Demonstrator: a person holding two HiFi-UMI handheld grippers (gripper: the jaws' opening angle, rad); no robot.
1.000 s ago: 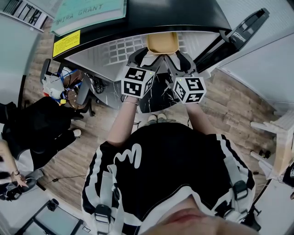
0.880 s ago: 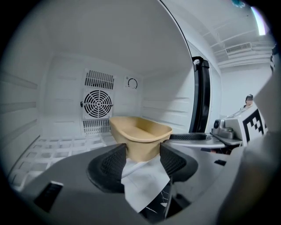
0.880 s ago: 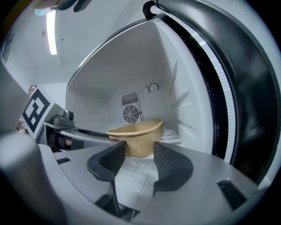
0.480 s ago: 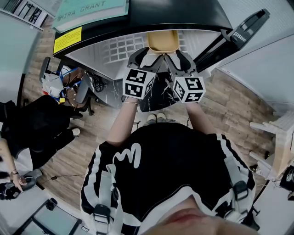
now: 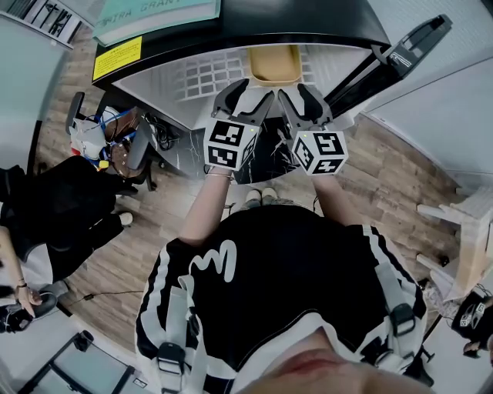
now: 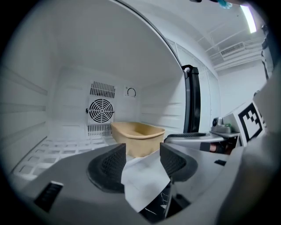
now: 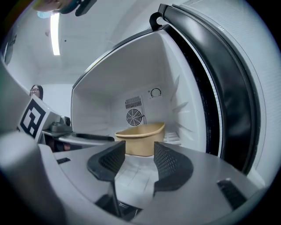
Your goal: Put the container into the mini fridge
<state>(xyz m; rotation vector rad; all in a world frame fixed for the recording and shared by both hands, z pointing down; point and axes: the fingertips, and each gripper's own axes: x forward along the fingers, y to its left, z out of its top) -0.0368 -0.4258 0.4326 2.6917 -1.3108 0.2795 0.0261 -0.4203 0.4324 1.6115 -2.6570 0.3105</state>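
A tan, open-topped container (image 5: 274,64) stands on the white wire shelf (image 5: 202,77) inside the mini fridge (image 5: 300,21), in front of its back-wall fan. Both grippers hover side by side just outside the fridge mouth, a short way back from the container. My left gripper (image 5: 243,91) is open, and past its jaws (image 6: 142,154) I see the container (image 6: 138,136) untouched. On the right, my other gripper (image 5: 300,94) is also open, and the container (image 7: 141,137) sits beyond its empty jaws (image 7: 135,154).
The fridge door (image 5: 402,51) hangs open to the right. A person in black (image 5: 54,219) sits at the left near a chair and tangled cables (image 5: 108,142). White furniture (image 5: 471,231) stands at the right on the wooden floor.
Both grippers have drawn back slightly from the container, which stays on the shelf. Their jaws remain open.
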